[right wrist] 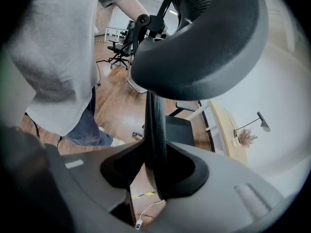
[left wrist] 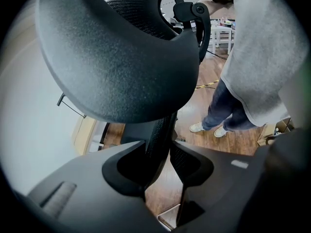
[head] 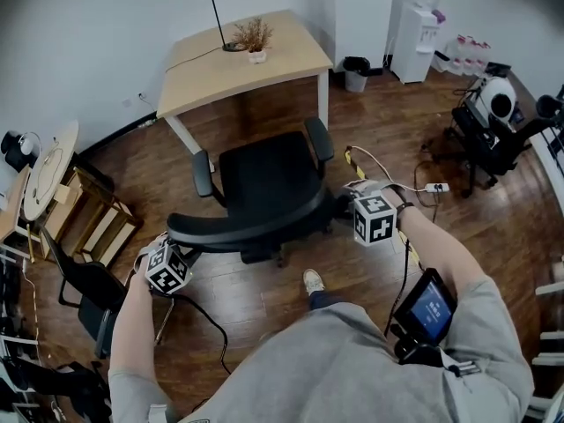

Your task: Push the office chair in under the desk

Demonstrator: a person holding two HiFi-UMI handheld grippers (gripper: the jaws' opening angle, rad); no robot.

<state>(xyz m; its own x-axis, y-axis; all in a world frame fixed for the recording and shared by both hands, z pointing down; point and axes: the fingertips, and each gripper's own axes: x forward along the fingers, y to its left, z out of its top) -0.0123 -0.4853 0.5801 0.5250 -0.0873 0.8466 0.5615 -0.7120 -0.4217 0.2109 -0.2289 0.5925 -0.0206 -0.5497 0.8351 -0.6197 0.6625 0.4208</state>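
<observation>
A black office chair (head: pixel 264 179) stands on the wood floor, its seat facing the light wooden desk (head: pixel 238 60) and partly in front of the desk's opening. Its curved backrest (head: pixel 256 226) is on my side. My left gripper (head: pixel 167 267) is at the backrest's left end and my right gripper (head: pixel 374 217) at its right end. In the left gripper view the jaws of the left gripper (left wrist: pixel 158 154) close on the mesh backrest edge (left wrist: pixel 158 135). In the right gripper view the right gripper (right wrist: pixel 154 152) clamps the backrest edge (right wrist: pixel 155 120) the same way.
A lamp (head: pixel 225 16) and a small plant (head: pixel 254 38) sit on the desk. A bin (head: pixel 356 73) and water dispenser (head: pixel 419 25) stand behind it. At the left are a wooden rack (head: pixel 88 218) and a second chair (head: pixel 84 289). A cable and power strip (head: pixel 432 187) lie at the right.
</observation>
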